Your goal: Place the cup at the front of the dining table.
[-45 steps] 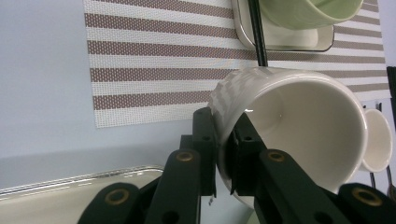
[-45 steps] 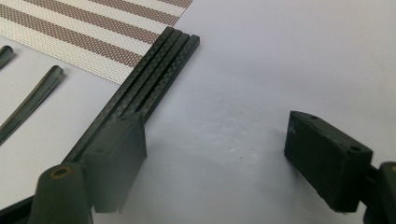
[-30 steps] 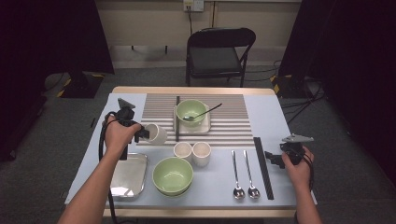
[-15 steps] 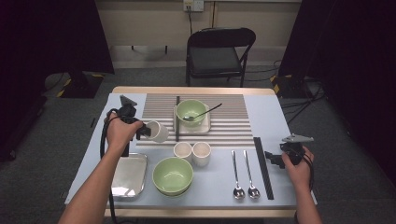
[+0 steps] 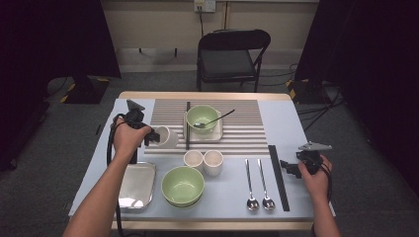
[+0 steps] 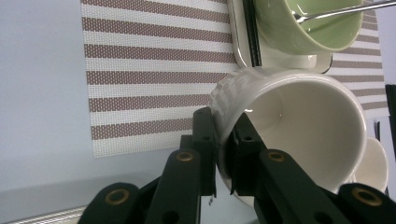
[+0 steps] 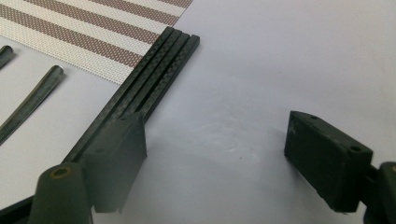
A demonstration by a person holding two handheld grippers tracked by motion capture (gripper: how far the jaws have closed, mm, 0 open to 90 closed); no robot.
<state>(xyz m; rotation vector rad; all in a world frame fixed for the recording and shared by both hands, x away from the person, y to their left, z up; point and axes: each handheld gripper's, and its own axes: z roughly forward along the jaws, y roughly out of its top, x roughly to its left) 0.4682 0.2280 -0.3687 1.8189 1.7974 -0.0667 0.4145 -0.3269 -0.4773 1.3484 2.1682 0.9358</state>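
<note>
My left gripper [image 5: 152, 137] is shut on the rim of a white cup [image 5: 167, 137], which is tipped on its side at the left edge of the striped placemat [image 5: 247, 131]. In the left gripper view the two black jaws pinch the wall of the cup [image 6: 299, 126], one inside and one outside, its mouth facing the camera. My right gripper [image 5: 289, 168] rests at the table's right side, open, with nothing between its jaws. In the right gripper view black chopsticks [image 7: 140, 93] lie just beside its left jaw on the pale blue table [image 7: 261, 70].
A green bowl [image 5: 202, 117] with a spoon sits on a small tray at the mat's middle. Two small white cups [image 5: 203, 161], another green bowl [image 5: 183, 185], a metal tray [image 5: 136, 185], two spoons [image 5: 257, 182] and long black chopsticks [image 5: 278, 177] lie nearer me. A chair [image 5: 232, 54] stands beyond.
</note>
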